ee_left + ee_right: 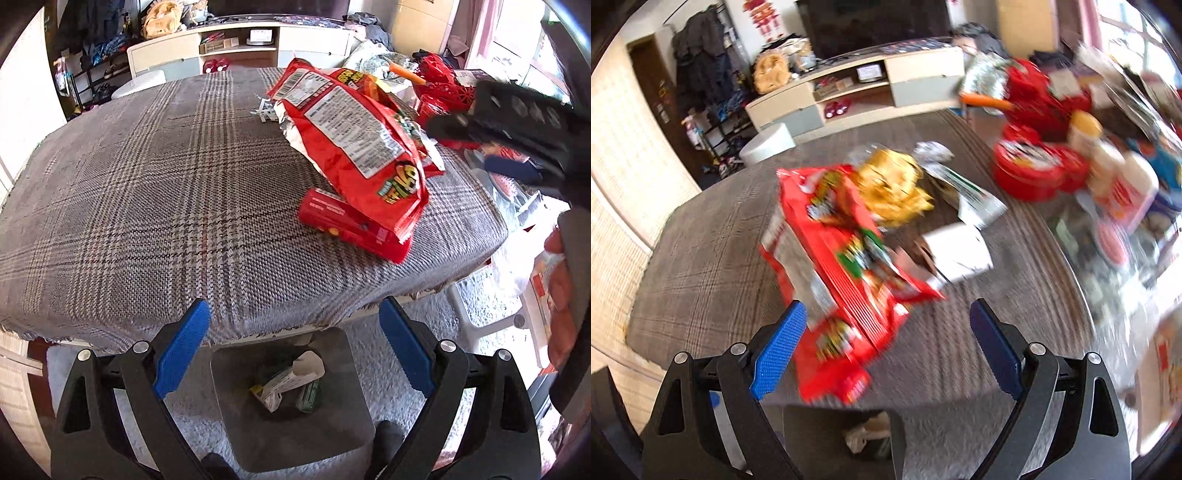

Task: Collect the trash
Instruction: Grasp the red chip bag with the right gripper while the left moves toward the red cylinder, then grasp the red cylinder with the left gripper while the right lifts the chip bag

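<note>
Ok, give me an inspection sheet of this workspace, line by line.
Surface: table under a grey plaid cloth, its near edge above the bin.
Job's things: big red snack bag lying over a flat red packet; crumpled yellow wrapper and white carton behind it; grey trash bin on the floor, already holding paper scraps.
Clutter: red round tin, white jars, red net bag at the table's far right.
Grippers: left gripper open, empty, over the bin; right gripper open, empty, at the red bag; that view is blurred.
Cables: nothing seen.
Surroundings: low TV cabinet, clothes rack, pale carpet.
</note>
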### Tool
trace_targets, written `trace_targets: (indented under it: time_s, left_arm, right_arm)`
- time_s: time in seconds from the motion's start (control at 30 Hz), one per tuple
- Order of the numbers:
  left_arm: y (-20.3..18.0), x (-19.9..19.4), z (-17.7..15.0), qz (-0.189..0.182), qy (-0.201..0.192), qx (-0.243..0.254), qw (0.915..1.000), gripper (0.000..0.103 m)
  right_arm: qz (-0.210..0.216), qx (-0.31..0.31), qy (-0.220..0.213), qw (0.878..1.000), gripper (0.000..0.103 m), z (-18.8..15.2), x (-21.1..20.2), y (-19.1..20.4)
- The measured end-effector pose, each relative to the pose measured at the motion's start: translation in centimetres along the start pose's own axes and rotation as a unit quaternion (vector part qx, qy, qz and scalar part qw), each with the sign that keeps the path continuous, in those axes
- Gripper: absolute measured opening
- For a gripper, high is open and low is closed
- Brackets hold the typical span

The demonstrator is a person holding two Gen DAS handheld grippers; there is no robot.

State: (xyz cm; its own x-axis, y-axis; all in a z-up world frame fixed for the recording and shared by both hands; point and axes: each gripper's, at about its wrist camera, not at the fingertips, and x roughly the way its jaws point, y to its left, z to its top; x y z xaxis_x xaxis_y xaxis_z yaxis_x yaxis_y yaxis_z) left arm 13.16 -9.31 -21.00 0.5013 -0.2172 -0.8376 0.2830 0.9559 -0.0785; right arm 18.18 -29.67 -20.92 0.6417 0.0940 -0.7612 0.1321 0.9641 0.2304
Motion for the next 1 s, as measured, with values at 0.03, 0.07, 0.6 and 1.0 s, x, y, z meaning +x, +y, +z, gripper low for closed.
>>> trace_targets:
  time_s: [0.03,0.07,0.6,1.0]
  left_arm:
    - [0.1,0.3,0.2,-0.002,0.002,-0.002,1.0000,0.088]
    - [0.1,0.5,0.4,-0.005,0.004,-0.004,1.0000,0.088]
    - [-1.8,3.2,1.8,-0.017,0.013,0.006,0.9998,0.088]
    - [-2.0,4.3,2.2,-0.023,0.011,-0.012,0.9996,0.088]
  right_arm:
    - [0.000,-0.004,0.001,1.000,0.091,0.3,0.4,0.5]
    - [0.002,-0.009,0.003,1.000,0.091,0.7,0.9,0.9]
    - [0.017,-0.023,0.046,0.999,0.069,1.4,7.3,1.3]
    - [0.025,-0.033,0.008,0.999,0.035,2.5,4.3,0.4]
